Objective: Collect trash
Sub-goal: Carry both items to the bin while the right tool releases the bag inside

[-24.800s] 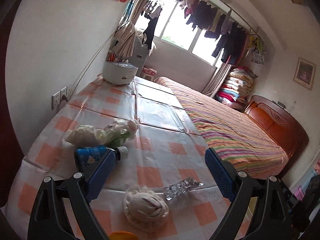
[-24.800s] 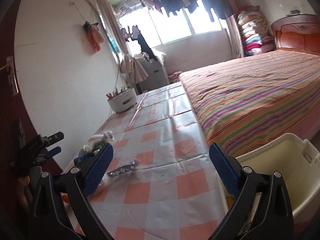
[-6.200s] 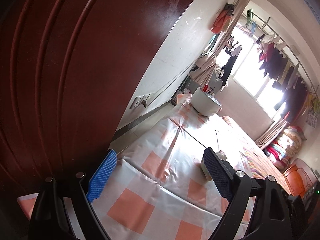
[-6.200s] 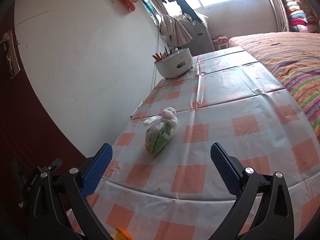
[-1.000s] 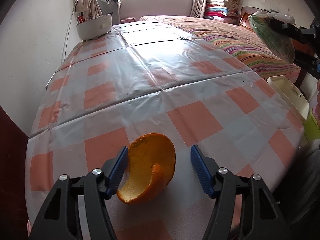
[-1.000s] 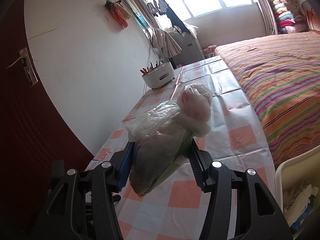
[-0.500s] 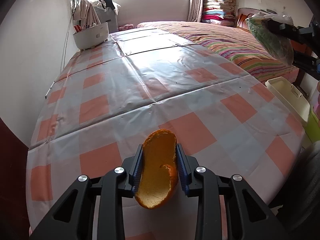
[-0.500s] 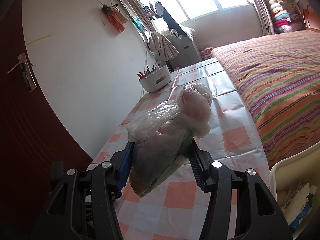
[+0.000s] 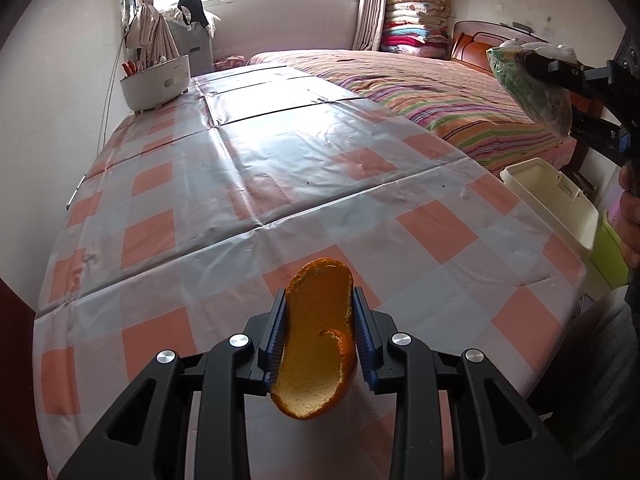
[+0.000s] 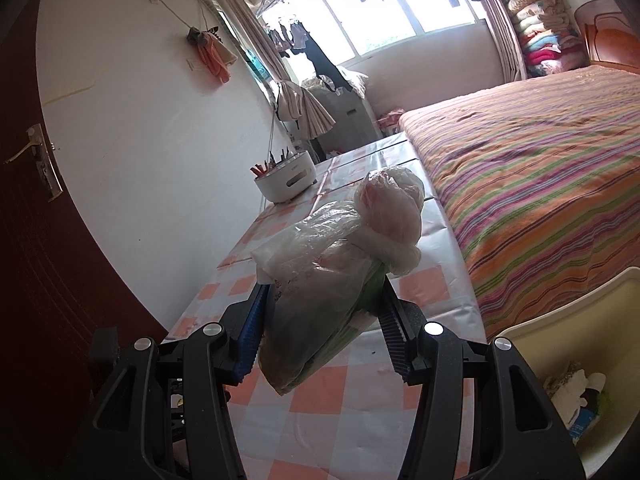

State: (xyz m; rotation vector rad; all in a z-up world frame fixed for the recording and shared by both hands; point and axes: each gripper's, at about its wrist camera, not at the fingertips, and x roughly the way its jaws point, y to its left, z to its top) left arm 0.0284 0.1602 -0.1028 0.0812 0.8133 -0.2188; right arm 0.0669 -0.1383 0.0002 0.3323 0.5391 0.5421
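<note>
Pinching an orange peel [image 9: 318, 340] between its blue pads, the left gripper [image 9: 319, 334] tilts down over the near edge of the checked table [image 9: 280, 184]; its jaws have just been closing. Off to the right, the right gripper [image 10: 320, 320] clamps a plastic bag [image 10: 332, 280] of trash, held above the table beside the cream bin [image 10: 568, 320].
</note>
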